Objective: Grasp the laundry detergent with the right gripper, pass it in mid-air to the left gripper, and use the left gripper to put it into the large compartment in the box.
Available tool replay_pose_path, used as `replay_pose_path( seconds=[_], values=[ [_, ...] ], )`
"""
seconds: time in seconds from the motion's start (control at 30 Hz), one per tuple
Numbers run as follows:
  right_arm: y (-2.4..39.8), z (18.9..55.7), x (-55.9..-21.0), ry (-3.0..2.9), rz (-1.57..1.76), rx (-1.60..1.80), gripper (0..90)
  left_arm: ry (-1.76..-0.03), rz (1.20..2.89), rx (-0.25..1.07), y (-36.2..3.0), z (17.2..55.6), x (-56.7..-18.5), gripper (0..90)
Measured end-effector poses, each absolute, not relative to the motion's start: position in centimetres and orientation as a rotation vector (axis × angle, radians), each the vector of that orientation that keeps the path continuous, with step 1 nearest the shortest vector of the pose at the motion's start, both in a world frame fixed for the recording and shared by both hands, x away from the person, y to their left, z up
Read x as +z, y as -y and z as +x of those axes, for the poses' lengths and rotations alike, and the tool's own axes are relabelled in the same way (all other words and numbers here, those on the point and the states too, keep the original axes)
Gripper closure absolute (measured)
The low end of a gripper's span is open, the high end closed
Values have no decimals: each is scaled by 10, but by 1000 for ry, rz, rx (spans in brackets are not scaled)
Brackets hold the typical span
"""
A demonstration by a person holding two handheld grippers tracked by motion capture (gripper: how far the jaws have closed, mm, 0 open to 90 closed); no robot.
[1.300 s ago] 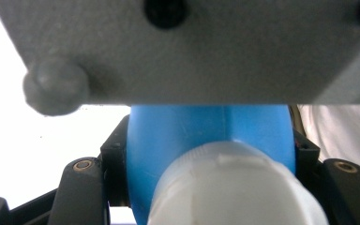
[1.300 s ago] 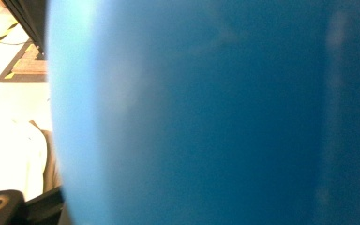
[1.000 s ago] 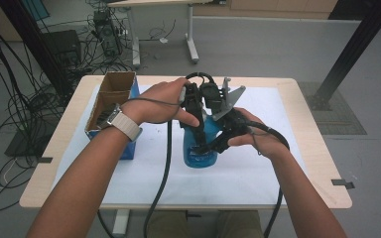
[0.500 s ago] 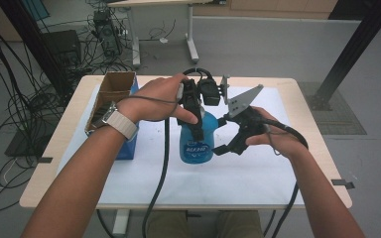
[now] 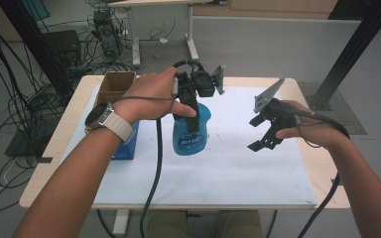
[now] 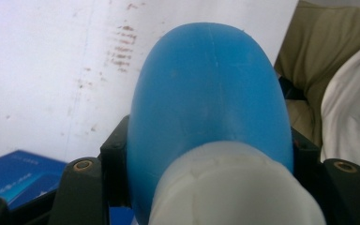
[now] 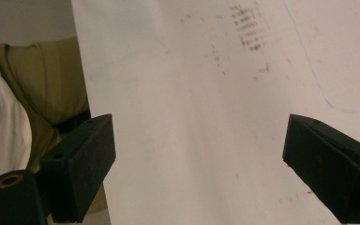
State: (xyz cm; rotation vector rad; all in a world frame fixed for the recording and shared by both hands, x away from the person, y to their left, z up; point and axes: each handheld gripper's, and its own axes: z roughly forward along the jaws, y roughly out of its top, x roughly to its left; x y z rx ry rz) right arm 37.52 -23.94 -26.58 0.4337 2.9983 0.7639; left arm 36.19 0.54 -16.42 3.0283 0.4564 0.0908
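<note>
A blue plastic bottle [image 5: 190,134] with a white neck [image 6: 234,187] is held over the white sheet [image 5: 238,173] at the table's middle, base pointing down. My left gripper [image 5: 192,116] is shut on it near the neck, and its black jaws press both sides of the blue body [image 6: 206,93]. My right gripper [image 5: 264,135] hangs to the right of the bottle, apart from it. Its jaws have just been opening and stand wide [image 7: 199,145] with only bare sheet between them.
An open cardboard box [image 5: 114,84] stands at the table's back left, with a blue box [image 5: 127,146] in front of it, also seen as the blue box [image 6: 18,173] in the left gripper view. Cables trail from both grippers toward the front edge.
My right gripper let go of the bottle, opened, and moved off to the right. The left gripper kept its grip on the bottle and hardly moved.
</note>
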Motion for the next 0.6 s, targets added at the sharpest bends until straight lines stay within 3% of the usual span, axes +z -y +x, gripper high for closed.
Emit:
replay_pose_path(
  seconds=[0.6],
  values=[
    [269,377,-255,-2932,512,553,77,-980,2977,77,-13,377,-135,378]
  ],
)
